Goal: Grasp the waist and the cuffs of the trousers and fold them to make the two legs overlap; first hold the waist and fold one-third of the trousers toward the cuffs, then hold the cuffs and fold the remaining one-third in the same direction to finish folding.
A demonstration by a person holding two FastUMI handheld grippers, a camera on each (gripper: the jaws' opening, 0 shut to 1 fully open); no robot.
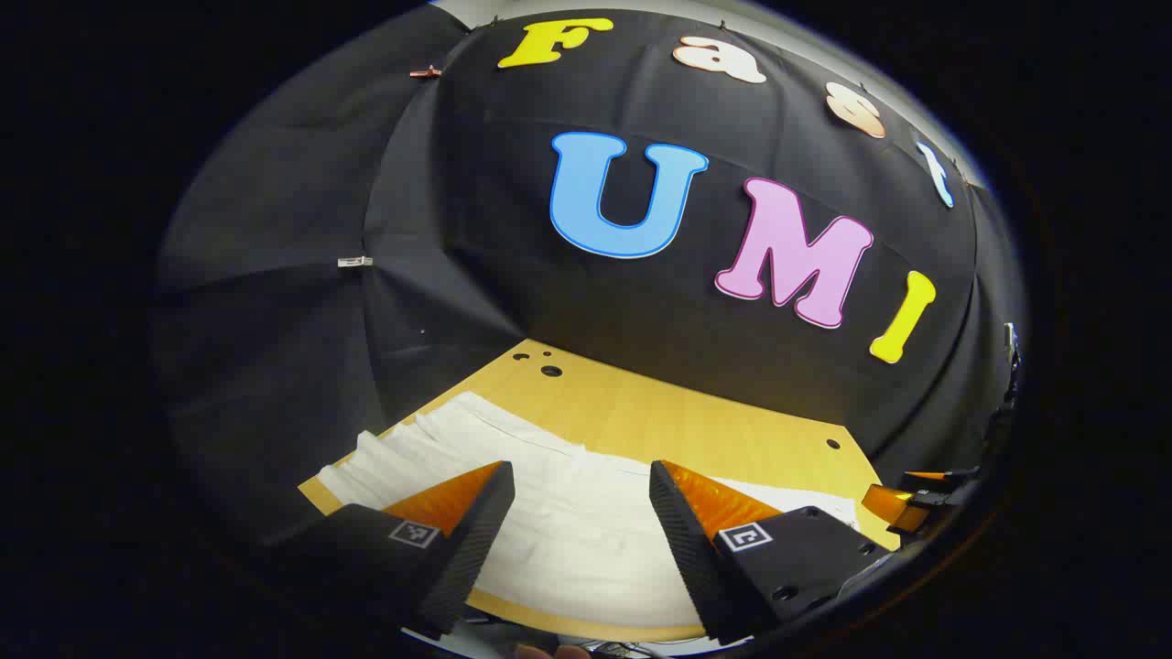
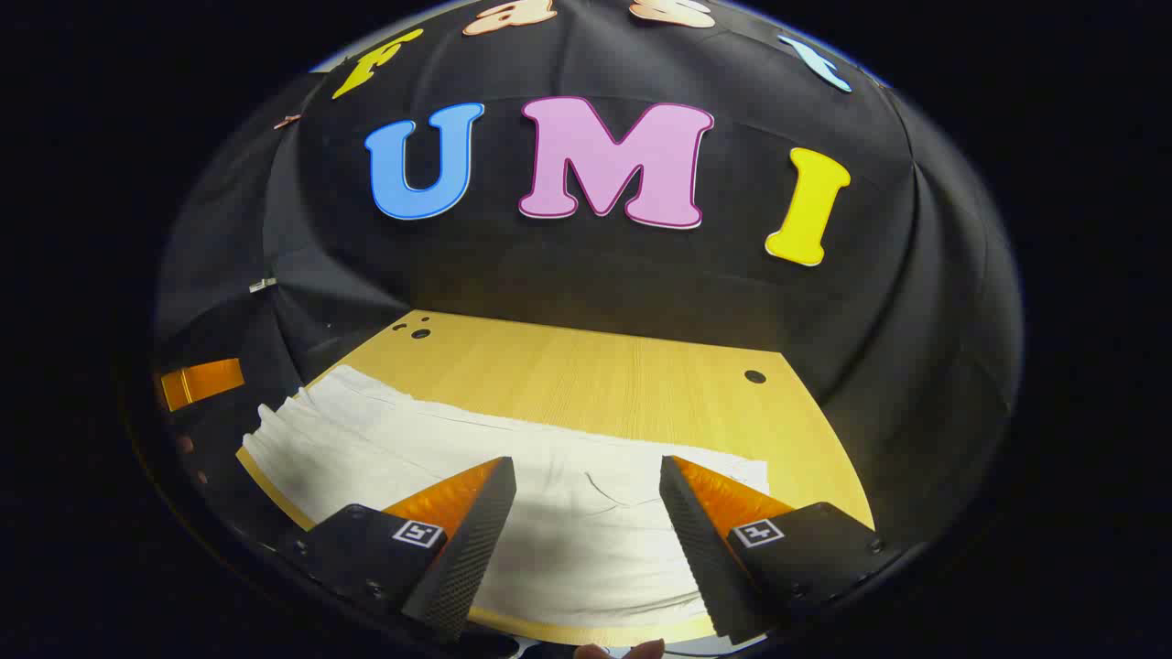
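Wooden tabletop (image 2: 586, 375) under both tools, black cloth behind. White trousers (image 2: 549, 522) spread flat just below and ahead of each gripper (nothing lifted yet). Left gripper (image 1: 581, 499) agape, empty, hovering above the fabric; right gripper (image 2: 586, 494) likewise spread wide, empty. Probably poised over waist and cuffs for the leg-overlap fold.

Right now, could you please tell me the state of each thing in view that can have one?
trousers: lying flat on the table, not gripped
left hand-held gripper: open, above the trousers, holding nothing
right hand-held gripper: open, above the trousers, holding nothing
table: far half bare
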